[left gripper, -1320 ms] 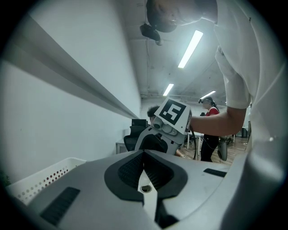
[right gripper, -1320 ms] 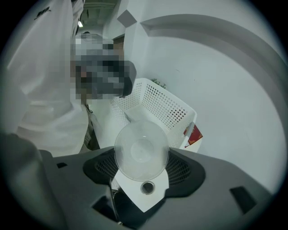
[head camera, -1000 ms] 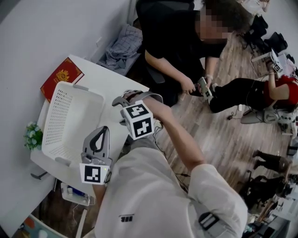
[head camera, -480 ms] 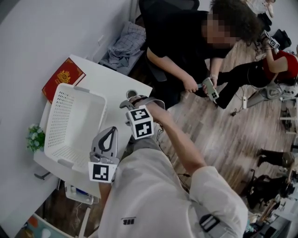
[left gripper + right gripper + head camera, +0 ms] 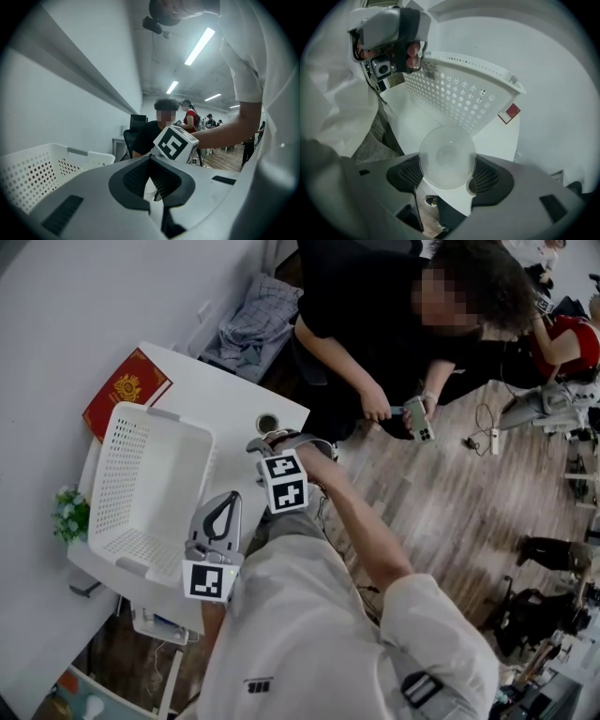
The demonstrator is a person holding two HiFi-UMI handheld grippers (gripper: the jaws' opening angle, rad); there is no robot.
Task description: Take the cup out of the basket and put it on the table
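One small potted plant (image 5: 67, 515), one red book (image 5: 125, 390), one white perforated basket (image 5: 141, 484) and one clear plastic cup (image 5: 447, 152) are counted. The left tongs (image 5: 151, 159) are closed on nothing. The cup is clamped in the right tongs (image 5: 448, 174), outside the basket, over the white counter (image 5: 225, 395). A wood floor (image 5: 441, 512) and a seated person in black (image 5: 356, 315) are seen beyond.

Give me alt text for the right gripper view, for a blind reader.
The right gripper clamps a translucent cup between its jaws. Beyond it, a white perforated basket stands on a white table, with a red book past it.
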